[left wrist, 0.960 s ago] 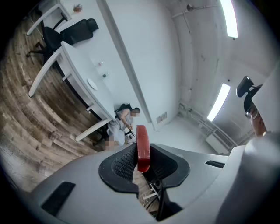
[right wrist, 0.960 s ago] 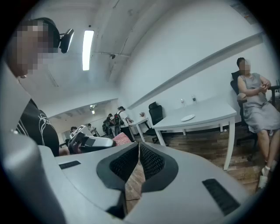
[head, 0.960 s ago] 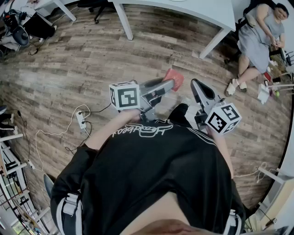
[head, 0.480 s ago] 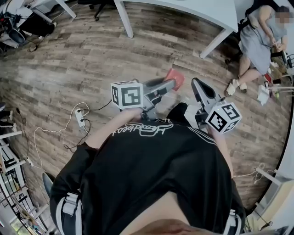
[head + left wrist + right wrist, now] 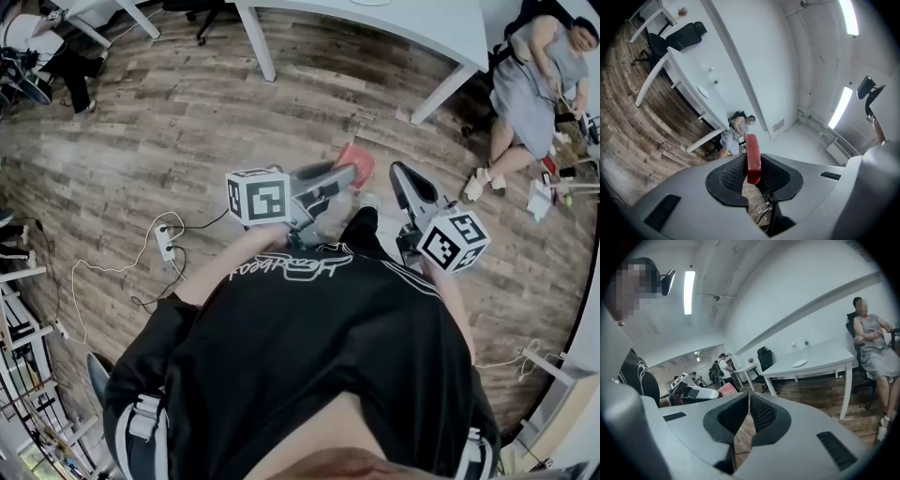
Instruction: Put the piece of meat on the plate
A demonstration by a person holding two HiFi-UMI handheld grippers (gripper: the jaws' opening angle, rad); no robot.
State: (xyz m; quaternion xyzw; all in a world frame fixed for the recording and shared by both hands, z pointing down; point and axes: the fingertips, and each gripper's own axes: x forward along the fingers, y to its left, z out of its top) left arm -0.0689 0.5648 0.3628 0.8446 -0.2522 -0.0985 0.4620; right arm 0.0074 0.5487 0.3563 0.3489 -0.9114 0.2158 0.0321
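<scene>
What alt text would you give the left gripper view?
The left gripper is shut on a red piece of meat, held edge-on and poking out past the jaw tips. Beyond it are a long white table carrying a small plate, a wooden floor, and a seated person.

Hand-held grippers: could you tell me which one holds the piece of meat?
The left hand-held gripper: it clamps the piece of meat; the right hand-held gripper is shut, empty.
</scene>
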